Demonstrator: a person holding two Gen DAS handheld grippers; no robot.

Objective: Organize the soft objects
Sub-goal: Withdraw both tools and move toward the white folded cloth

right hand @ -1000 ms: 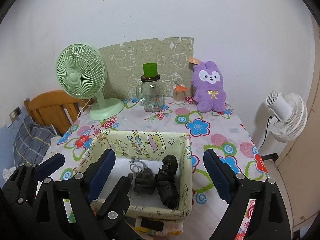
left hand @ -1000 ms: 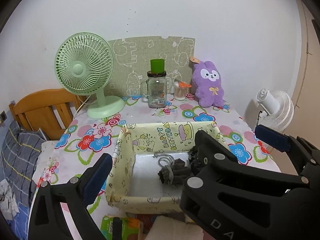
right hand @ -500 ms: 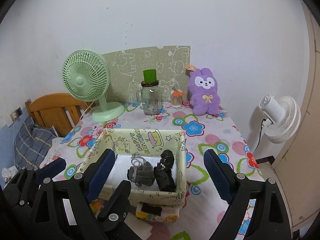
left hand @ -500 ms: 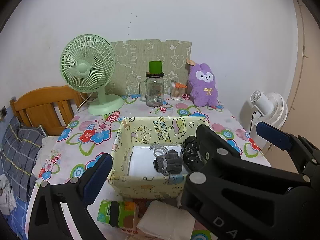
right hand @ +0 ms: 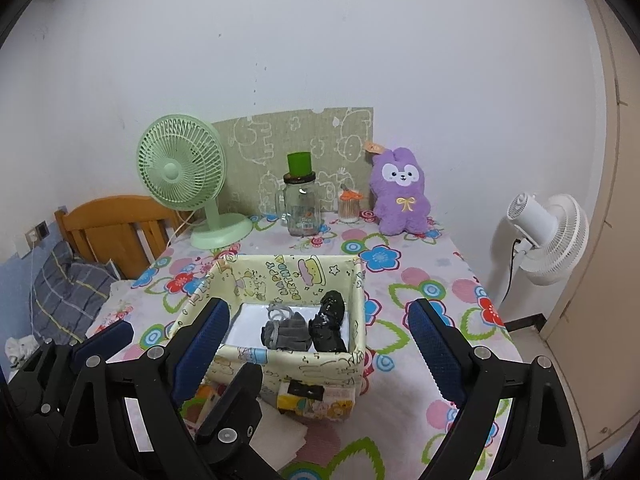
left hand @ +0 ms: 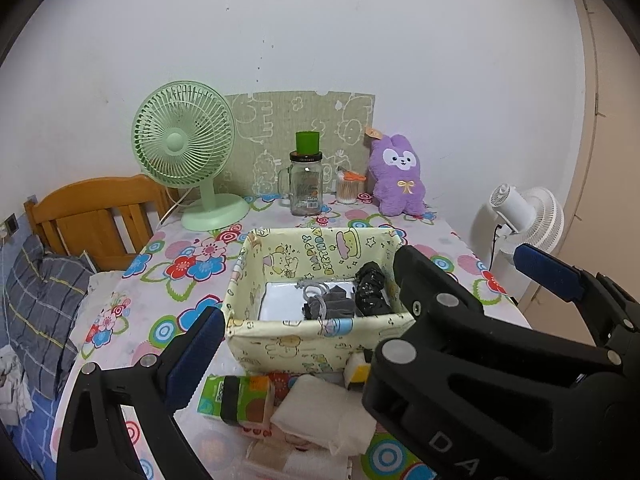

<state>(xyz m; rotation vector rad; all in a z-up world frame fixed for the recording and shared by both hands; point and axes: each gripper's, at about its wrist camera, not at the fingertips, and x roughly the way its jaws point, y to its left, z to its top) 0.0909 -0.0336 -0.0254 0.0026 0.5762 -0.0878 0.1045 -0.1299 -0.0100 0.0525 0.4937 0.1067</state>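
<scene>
A pale yellow fabric box (left hand: 316, 342) (right hand: 256, 354) printed with cartoons stands on the flowered table. Inside it lie a grey rolled sock bundle (left hand: 332, 306) (right hand: 286, 332) and a black rolled bundle (left hand: 370, 288) (right hand: 328, 320). A purple plush rabbit (left hand: 398, 180) (right hand: 402, 194) sits upright at the back of the table. My left gripper (left hand: 368, 304) is open and empty, held back in front of the box. My right gripper (right hand: 320, 348) is open and empty, also in front of the box.
A green desk fan (left hand: 184, 152), a glass jar with a green cup on it (left hand: 306, 184) and a small cotton-swab pot (left hand: 348, 188) stand at the back. Folded white cloth (left hand: 320, 414) and small cartons (left hand: 236, 398) lie before the box. A white floor fan (right hand: 546, 236) stands right, a wooden bedhead (left hand: 92, 216) left.
Both grippers have pulled back and up from the box, so it looks smaller and farther. The items in front of the box have come into view. Both grippers stay open.
</scene>
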